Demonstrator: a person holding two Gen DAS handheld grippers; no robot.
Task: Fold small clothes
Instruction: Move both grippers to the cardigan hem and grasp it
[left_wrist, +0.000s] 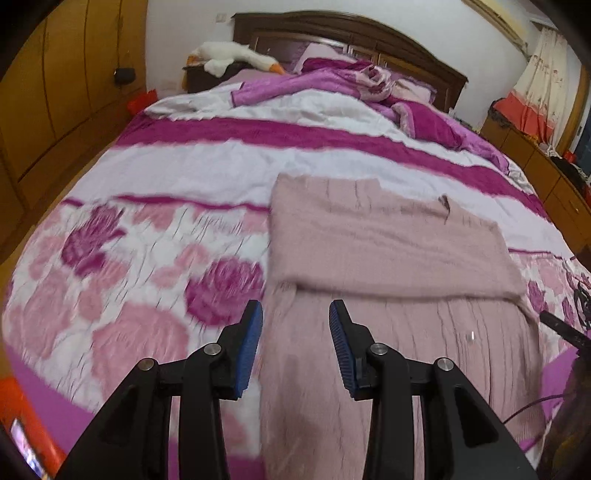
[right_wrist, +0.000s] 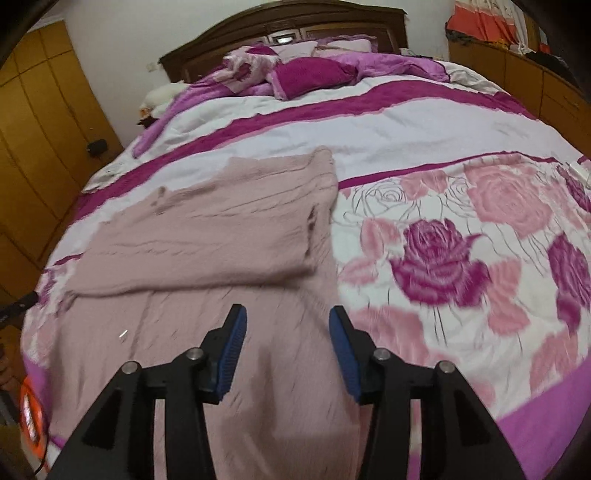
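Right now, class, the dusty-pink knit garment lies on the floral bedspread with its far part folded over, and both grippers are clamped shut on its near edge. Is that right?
Not quite. The pink knit garment does lie on the floral bedspread with its far part folded over, but neither gripper is clamped. The left gripper and the right gripper are both open above the cloth, holding nothing, as each wrist view shows.

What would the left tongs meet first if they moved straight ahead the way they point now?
Most likely the pink knit garment: the open left tongs aim along its flat lower part toward the folded-over edge. Depth is unclear, so they may touch the flat part first.
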